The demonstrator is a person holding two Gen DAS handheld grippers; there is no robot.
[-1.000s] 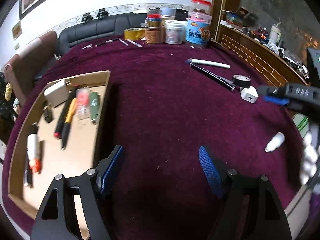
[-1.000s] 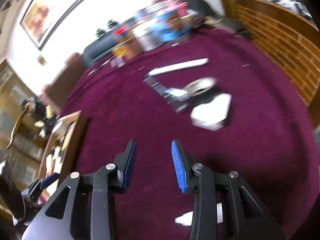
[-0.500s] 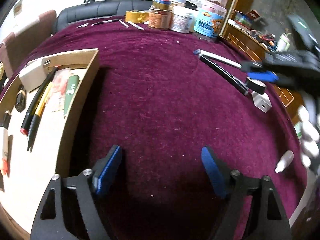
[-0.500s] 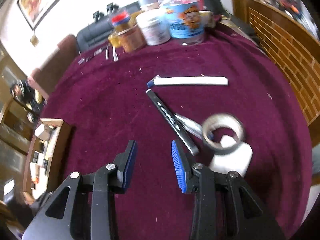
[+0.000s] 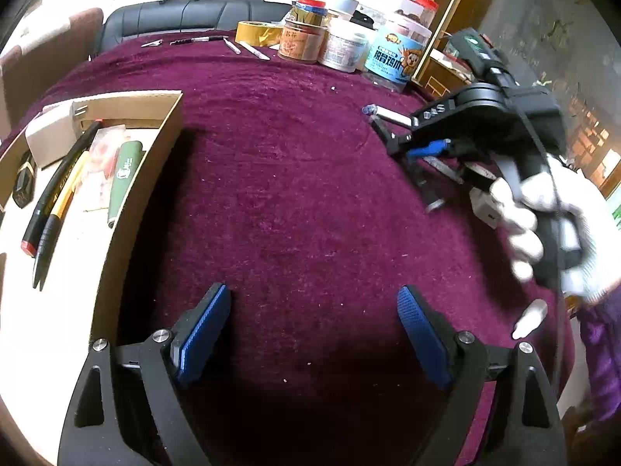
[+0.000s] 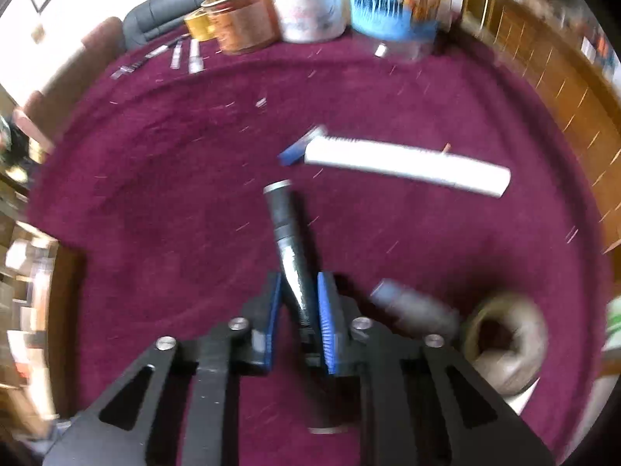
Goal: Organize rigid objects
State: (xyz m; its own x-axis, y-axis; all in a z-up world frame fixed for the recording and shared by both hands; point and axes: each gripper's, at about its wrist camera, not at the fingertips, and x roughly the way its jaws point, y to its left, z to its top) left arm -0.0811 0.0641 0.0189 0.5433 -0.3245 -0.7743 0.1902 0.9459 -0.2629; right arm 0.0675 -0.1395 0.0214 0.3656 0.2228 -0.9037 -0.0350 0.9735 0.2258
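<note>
Maroon worktop [image 5: 302, 194]: right gripper [image 6: 299, 299], empty 1 second earlier, now closing its jaws on black pen [image 6: 289, 240]; pen's near end hidden. Left gripper [image 5: 310, 334] jaws opening, empty, wider than before.

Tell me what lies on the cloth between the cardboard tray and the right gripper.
Nothing: in the left wrist view only bare maroon cloth stretches from the cardboard tray to the right gripper, whose jaws are closing on a dark pen.
</note>
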